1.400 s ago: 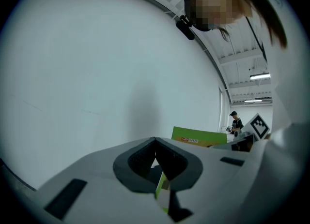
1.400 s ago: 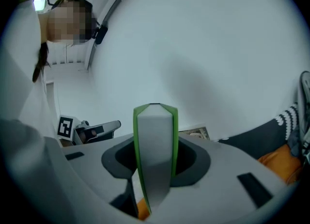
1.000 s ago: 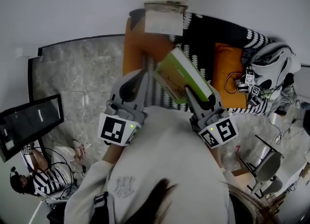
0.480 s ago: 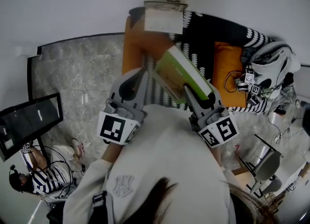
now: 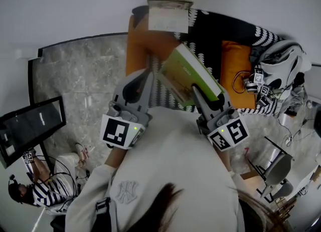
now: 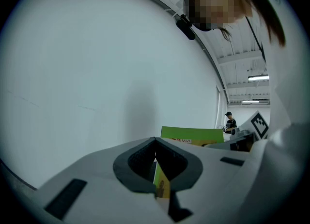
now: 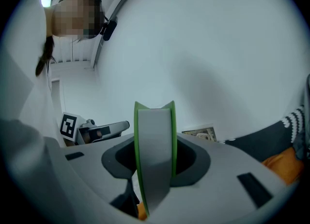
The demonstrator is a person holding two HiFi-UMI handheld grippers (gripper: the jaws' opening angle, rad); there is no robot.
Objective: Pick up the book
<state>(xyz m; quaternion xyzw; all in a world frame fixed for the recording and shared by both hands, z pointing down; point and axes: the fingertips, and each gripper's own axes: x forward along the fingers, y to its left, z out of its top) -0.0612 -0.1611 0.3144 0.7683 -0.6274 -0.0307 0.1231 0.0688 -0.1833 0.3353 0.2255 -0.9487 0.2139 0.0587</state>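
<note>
- right gripper [image 5: 199,94]: jaws clamped on the green book [image 5: 193,73], whose edge stands upright between them.
- left gripper [image 5: 150,74]: jaws almost together, pinching a thin leaf at the book's other end.
- the book hangs tilted between both grippers, over the orange sofa [image 5: 143,45].

Top: I wear a pale cream sweatshirt [image 5: 175,166] with a stitched emblem [image 5: 127,193].
Hair: dark strands [image 5: 168,201].
Left gripper [image 5: 148,73]: grey shell, dark-lined jaws, black-and-white marker cube [image 5: 119,133], small green light.
Right gripper [image 5: 196,91]: the same grey build, with its own cube [image 5: 228,135].
</note>
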